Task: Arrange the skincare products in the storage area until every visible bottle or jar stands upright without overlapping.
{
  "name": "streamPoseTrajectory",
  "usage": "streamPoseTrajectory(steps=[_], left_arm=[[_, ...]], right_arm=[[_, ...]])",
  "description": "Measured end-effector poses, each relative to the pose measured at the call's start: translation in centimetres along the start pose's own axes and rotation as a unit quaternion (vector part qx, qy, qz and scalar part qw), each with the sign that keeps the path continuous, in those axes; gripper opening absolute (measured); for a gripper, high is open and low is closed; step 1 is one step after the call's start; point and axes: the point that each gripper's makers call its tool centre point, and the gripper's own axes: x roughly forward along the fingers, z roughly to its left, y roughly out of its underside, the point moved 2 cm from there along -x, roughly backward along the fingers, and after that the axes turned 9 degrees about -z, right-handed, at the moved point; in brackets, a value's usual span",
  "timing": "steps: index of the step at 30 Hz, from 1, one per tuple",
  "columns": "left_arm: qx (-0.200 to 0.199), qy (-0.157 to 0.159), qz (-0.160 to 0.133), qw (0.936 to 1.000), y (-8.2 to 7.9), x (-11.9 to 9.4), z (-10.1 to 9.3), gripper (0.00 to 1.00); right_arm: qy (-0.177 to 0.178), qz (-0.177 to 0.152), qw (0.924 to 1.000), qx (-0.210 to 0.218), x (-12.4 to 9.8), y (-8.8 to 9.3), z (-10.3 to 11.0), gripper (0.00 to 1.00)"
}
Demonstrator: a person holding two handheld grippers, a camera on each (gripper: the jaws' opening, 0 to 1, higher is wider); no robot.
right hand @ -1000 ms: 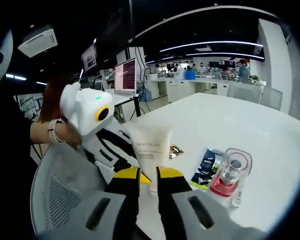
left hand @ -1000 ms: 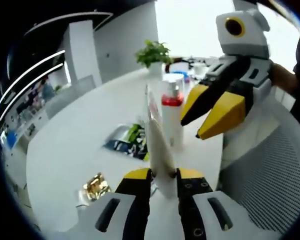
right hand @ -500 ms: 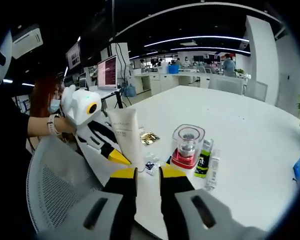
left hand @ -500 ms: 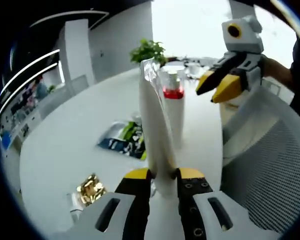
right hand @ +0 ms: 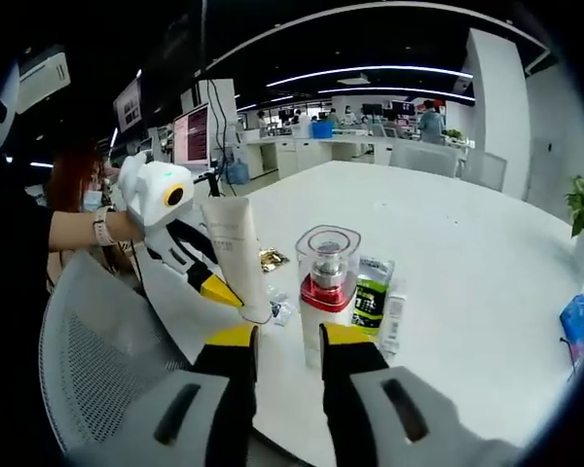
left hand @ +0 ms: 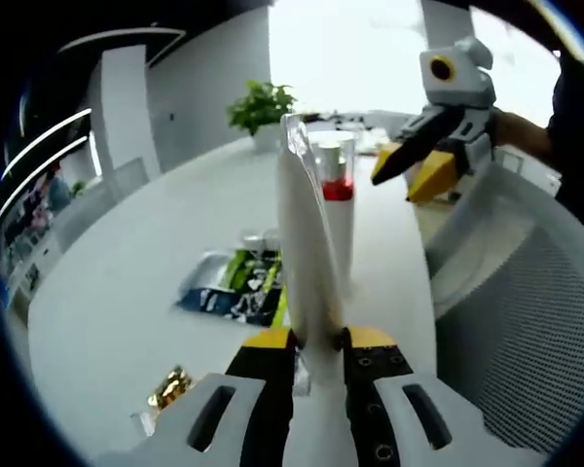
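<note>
My left gripper (left hand: 318,341) is shut on the lower end of a white cream tube (left hand: 307,243), which stands upright and edge-on above the white table (left hand: 127,282). Just behind the tube stands a white bottle (left hand: 337,209) with a red band and a clear cap. In the right gripper view the tube (right hand: 236,253) shows its flat face, with the left gripper (right hand: 229,292) on its base and the bottle (right hand: 326,282) beside it. My right gripper (right hand: 287,336) is open and holds nothing; it hovers apart at the upper right (left hand: 414,165).
Flat sachets (left hand: 238,287) lie on the table beside the bottle, a green one (right hand: 370,297) among them. A gold foil packet (left hand: 170,389) lies nearer. A potted plant (left hand: 258,107) stands far back. A mesh chair (left hand: 526,321) borders the table edge. A person (right hand: 73,185) holds the grippers.
My right gripper has drawn back from the tube and bottle, so both look smaller in its view. The left gripper keeps hold of the tube, now more upright.
</note>
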Motion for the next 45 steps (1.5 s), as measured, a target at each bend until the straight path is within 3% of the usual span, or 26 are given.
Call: streamPoseTrajectory(steps=[16, 24, 39, 45], left_arm=[[0.023, 0.051, -0.002, 0.9984, -0.9, 1.9, 0.2, 0.14], [0.041, 0.075, 0.001, 0.9963, -1.3, 2.8, 0.3, 0.14], [0.053, 0.092, -0.003, 0.9944, -2.0, 4.1, 0.0, 0.14], [0.052, 0.094, -0.005, 0.9943, -2.2, 4.6, 0.0, 0.15]], right_arm=[[0.016, 0.011, 0.9998, 0.007, -0.3, 0.4, -1.4, 0.42], [0.027, 0.015, 0.9995, 0.008, -0.2, 0.6, -2.1, 0.61], [0.032, 0.015, 0.9992, 0.020, 0.0, 0.9, -2.2, 0.91], [0.031, 0.020, 0.9991, 0.019, 0.1, 0.9, -2.1, 0.93]])
